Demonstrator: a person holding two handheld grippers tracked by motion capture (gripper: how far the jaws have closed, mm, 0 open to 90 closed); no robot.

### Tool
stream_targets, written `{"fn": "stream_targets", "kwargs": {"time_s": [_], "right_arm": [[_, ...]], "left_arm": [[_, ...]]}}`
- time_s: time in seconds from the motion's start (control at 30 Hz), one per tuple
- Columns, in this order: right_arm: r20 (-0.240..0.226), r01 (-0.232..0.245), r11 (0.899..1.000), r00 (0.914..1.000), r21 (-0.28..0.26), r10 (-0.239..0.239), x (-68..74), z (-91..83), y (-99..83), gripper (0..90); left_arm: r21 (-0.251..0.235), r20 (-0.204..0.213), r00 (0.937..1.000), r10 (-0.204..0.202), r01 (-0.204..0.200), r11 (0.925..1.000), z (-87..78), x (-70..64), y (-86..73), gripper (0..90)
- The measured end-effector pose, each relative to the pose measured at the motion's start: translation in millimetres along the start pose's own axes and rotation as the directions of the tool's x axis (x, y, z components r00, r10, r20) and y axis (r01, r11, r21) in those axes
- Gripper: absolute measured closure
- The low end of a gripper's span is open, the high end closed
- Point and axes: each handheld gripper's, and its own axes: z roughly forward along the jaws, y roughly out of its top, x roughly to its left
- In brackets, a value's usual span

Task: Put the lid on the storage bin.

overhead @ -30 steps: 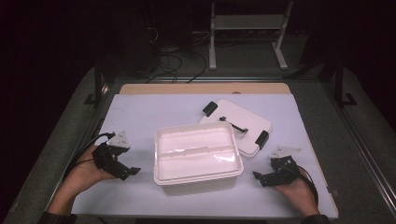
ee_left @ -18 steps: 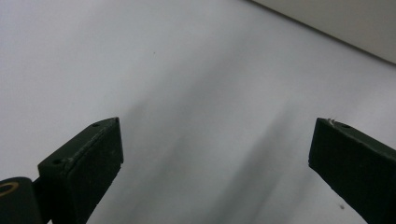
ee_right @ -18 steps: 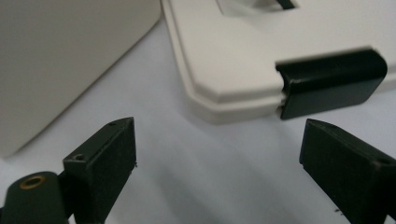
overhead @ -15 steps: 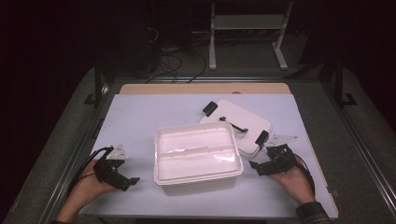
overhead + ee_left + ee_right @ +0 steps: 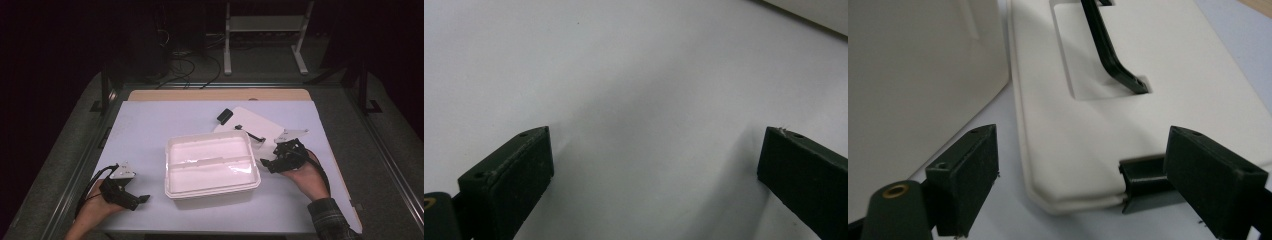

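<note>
An open white box (image 5: pixel 212 165) with an inner divider sits mid-table. Its flat white lid (image 5: pixel 252 126) lies behind it to the right, with a black handle (image 5: pixel 1108 50) and a black clasp (image 5: pixel 225 116) at its far end. My right gripper (image 5: pixel 270 164) is open at the lid's near end. In the right gripper view the lid's corner (image 5: pixel 1073 150) lies between the jaws of that gripper (image 5: pixel 1088 150), another black clasp (image 5: pixel 1143 182) touches the right jaw, and the box wall (image 5: pixel 913 85) stands at left. My left gripper (image 5: pixel 139 200) is open over the bare table (image 5: pixel 634 75), left of the box.
The pale table top (image 5: pixel 150 130) has a wooden strip (image 5: pixel 220 95) along its far edge and metal rails on both sides. A white stand (image 5: pixel 262 30) and cables are on the dark floor beyond. Bare surface lies left of and behind the box.
My right gripper has moved forward and left, up to the lid's near end beside the box. My left gripper has drawn back toward the table's near edge.
</note>
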Motion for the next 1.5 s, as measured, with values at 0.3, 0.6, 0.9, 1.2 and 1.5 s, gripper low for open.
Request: {"fn": "stream_targets", "kwargs": {"time_s": [0.3,0.6,0.9,1.2,1.5], "right_arm": [[-0.001,0.011,1.000,0.9999,0.012,-0.011,-8.7,10.8,17.4,14.6],[-0.001,0.029,0.999,0.9996,0.039,-0.029,-21.0,28.2,38.7,17.2],[-0.002,0.047,0.996,0.9989,0.076,-0.047,-26.0,46.0,55.2,29.9],[-0.016,0.073,0.991,0.9973,0.115,-0.071,-31.2,61.1,68.8,42.4],[0.002,0.110,0.985,0.9937,0.134,-0.112,-34.7,60.6,83.4,58.4]], "left_arm": [[-0.088,-0.003,1.0000,0.003,-0.003,0.9961,0.1,0.2,-11.5,0.0],[-0.090,0.000,1.0000,0.001,0.000,0.9960,0.2,0.6,-11.7,0.0],[-0.092,-0.001,1.0000,0.001,-0.001,0.9958,0.3,0.4,-11.9,0.0],[-0.093,-0.002,1.0000,0.001,-0.001,0.9957,0.2,0.4,-12.3,0.0],[-0.093,-0.001,1.0000,-0.001,0.001,0.9956,0.3,0.5,-12.3,0.0]]}}
